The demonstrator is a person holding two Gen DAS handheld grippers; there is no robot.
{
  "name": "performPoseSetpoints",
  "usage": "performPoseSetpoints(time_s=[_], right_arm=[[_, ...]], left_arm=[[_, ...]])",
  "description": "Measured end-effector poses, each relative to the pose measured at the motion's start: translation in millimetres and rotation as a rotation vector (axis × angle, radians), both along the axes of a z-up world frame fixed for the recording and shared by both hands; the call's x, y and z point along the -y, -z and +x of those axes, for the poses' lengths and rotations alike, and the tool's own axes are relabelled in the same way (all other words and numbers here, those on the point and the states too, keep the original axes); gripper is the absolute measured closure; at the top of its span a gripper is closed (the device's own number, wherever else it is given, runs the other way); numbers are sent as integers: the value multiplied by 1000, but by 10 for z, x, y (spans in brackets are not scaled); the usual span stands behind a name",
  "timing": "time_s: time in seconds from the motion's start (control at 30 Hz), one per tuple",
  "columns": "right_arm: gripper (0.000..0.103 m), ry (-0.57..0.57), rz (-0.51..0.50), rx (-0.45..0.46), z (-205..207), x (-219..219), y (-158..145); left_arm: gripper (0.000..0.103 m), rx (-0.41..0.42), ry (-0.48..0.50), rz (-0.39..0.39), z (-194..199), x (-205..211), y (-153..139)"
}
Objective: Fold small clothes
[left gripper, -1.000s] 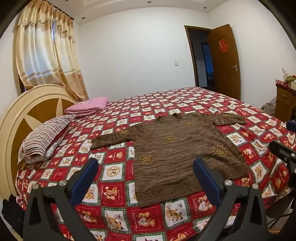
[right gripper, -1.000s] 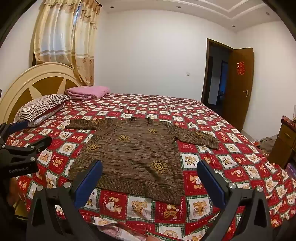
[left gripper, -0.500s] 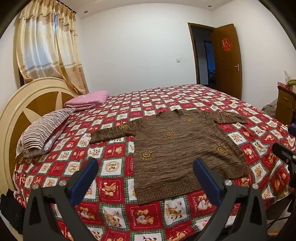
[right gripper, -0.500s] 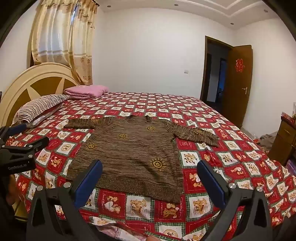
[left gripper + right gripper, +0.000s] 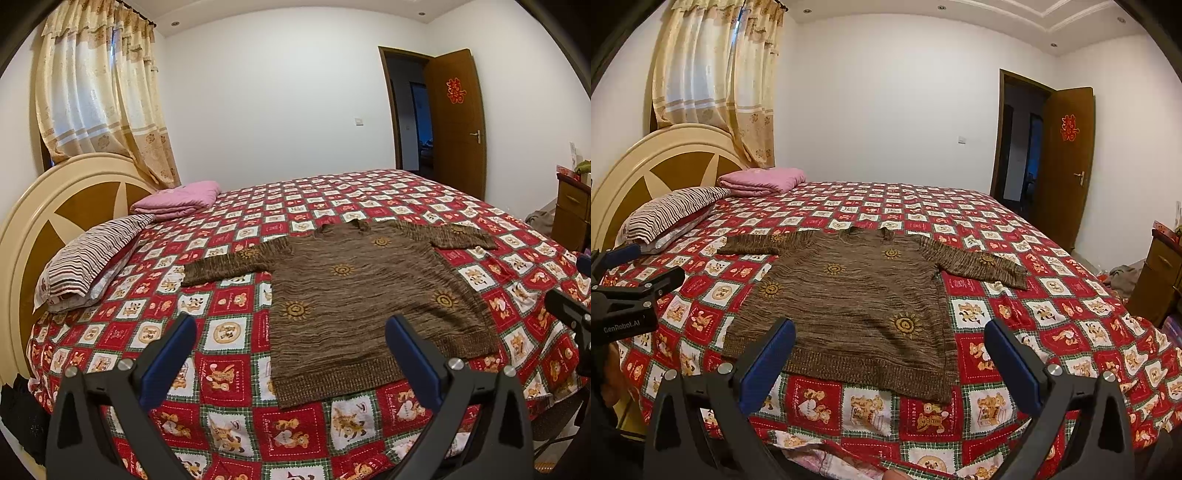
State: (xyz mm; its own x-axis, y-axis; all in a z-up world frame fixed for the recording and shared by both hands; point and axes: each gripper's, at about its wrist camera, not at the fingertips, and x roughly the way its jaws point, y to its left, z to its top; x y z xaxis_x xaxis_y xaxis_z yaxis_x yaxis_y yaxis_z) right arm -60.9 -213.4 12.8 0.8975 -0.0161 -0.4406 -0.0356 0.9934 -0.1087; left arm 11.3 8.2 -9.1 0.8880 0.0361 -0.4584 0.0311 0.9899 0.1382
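A brown knit sweater (image 5: 354, 295) with yellow sun motifs lies flat on the bed, sleeves spread, hem toward me; the right wrist view shows the sweater (image 5: 857, 306) too. My left gripper (image 5: 290, 350) hovers open above the bed's near edge, short of the hem's left corner, nothing between its blue pads. My right gripper (image 5: 890, 354) is open too, just before the hem's middle. The left gripper's body (image 5: 628, 302) shows at the left of the right wrist view; the right gripper's body (image 5: 570, 317) shows at the right edge of the left wrist view.
The bed carries a red checked bear-print quilt (image 5: 229, 332). A striped pillow (image 5: 88, 258) and a folded pink blanket (image 5: 177, 201) lie by the cream headboard (image 5: 44, 206). A wooden dresser (image 5: 1163, 273) stands on the right, the open door (image 5: 1067, 162) beyond.
Both views have shifted slightly; the sweater sits a little further off and lower in frame. Both grippers stay open and the sweater has not moved.
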Motion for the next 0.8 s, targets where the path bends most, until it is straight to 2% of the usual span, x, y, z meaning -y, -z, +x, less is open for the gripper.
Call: performPoseSetpoints(time_s=[0.8], right_arm=[[1, -2, 3, -6, 4, -18, 34]], left_arm=[[0, 0, 1, -2, 0, -19, -4]])
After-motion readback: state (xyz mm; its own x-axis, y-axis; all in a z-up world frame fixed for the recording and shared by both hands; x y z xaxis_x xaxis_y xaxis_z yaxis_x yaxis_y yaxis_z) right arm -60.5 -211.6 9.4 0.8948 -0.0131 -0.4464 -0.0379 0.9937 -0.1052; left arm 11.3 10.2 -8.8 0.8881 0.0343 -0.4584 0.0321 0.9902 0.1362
